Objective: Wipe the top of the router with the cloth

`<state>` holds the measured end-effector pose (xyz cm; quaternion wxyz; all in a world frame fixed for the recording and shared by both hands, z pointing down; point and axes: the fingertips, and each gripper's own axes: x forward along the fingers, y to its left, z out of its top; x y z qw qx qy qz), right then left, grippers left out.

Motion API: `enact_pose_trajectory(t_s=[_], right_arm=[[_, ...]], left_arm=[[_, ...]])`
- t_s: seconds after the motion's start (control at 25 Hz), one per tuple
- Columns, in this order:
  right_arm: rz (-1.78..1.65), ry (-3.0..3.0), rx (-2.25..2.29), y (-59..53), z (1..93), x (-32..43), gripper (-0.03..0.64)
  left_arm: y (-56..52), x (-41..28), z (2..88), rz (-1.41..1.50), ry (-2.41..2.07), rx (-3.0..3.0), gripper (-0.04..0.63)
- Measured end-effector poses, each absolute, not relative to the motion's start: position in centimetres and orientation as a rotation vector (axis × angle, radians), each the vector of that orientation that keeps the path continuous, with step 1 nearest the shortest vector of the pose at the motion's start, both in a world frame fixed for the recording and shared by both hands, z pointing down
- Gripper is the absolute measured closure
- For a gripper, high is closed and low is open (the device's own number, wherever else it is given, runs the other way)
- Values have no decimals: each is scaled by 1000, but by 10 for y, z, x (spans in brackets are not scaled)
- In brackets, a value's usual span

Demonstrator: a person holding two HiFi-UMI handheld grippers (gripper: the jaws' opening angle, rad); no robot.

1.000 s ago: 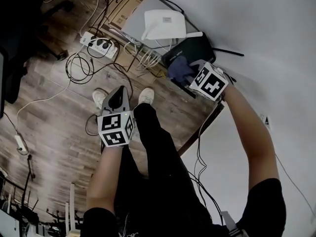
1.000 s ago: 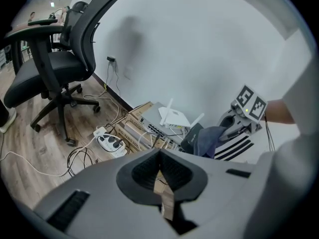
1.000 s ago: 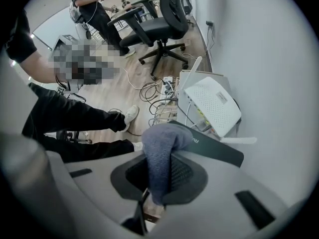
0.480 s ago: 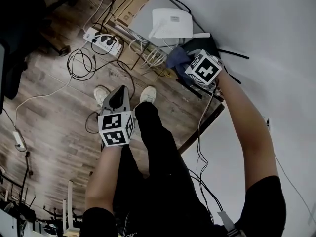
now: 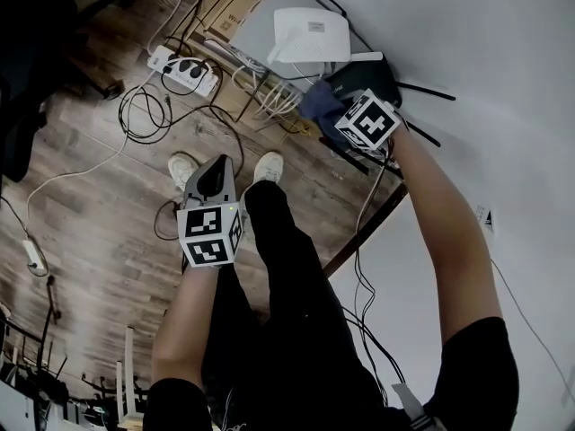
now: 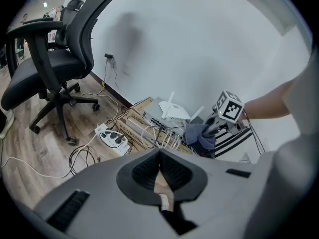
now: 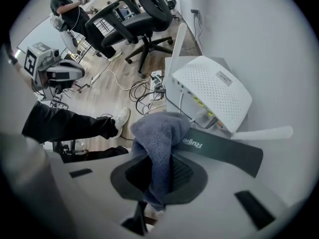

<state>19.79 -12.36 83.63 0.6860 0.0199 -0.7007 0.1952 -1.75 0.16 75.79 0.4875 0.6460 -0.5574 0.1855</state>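
Note:
A flat black router point(image 5: 367, 79) lies on the floor against the white wall, right of a white router point(image 5: 311, 36). A blue-grey cloth point(image 5: 322, 102) is bunched on the black router's near left end. My right gripper point(image 5: 346, 115) is shut on this cloth. In the right gripper view the cloth point(image 7: 159, 133) hangs between the jaws of the right gripper point(image 7: 159, 169) over the black router point(image 7: 227, 151), close to the white router point(image 7: 212, 89). My left gripper point(image 5: 214, 180) hangs apart over the wooden floor, and in its own view the left gripper point(image 6: 160, 159) is shut and empty.
A white power strip point(image 5: 184, 70), tangled cables point(image 5: 148, 115) and a cardboard box point(image 5: 241, 9) lie left of the routers. The person's shoes point(image 5: 268, 169) stand just before them. An office chair point(image 6: 55, 59) stands farther left. A thin cable point(image 5: 364, 214) trails from the right gripper.
My right gripper has slid the cloth across the black router, farther away and toward the white router. The left gripper has stayed put.

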Motion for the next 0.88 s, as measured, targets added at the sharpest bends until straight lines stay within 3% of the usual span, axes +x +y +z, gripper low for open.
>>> enact_pose_trajectory(t_s=[0.36, 0.88], right_arm=[[423, -1369, -165, -72, 835, 252, 589], [424, -1306, -75, -96, 840, 271, 583]], left_arm=[[5, -1, 756, 514, -1343, 1630, 594], [7, 5, 761, 531, -1323, 1626, 594]])
